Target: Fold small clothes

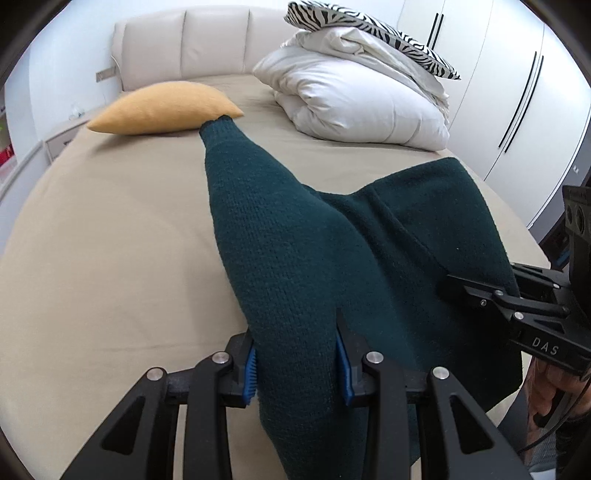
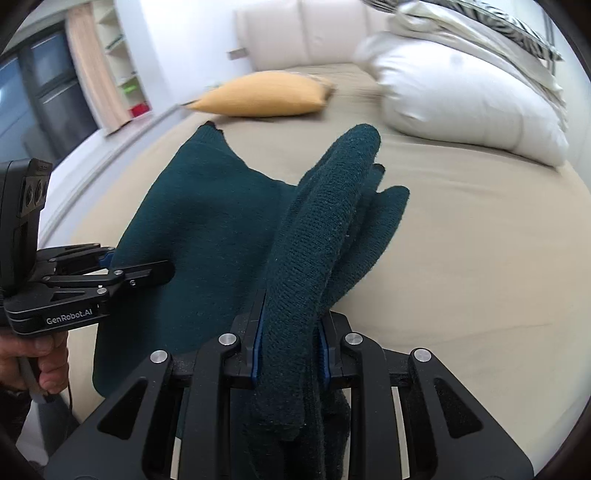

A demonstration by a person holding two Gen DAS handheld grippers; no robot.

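Observation:
A dark green knitted sweater [image 1: 295, 240] lies partly lifted over the beige bed [image 1: 110, 258]. My left gripper [image 1: 295, 369] is shut on a thick fold of it, and the sleeve stretches away toward the yellow pillow. My right gripper [image 2: 290, 350] is shut on another bunched edge of the sweater [image 2: 207, 221], whose folds stand up in front of its blue pads. Each gripper shows in the other's view: the right gripper [image 1: 447, 288] at the sweater's right edge, the left gripper [image 2: 162, 269] at its left edge. A hand [image 2: 44, 354] grips the left handle.
A yellow pillow [image 1: 166, 107] lies near the padded headboard [image 1: 184, 44]. A white duvet [image 1: 362, 103] with a zebra-print pillow [image 1: 369, 26] is piled at the back right. White wardrobes [image 1: 517, 92] stand right of the bed, a nightstand [image 1: 59, 140] left.

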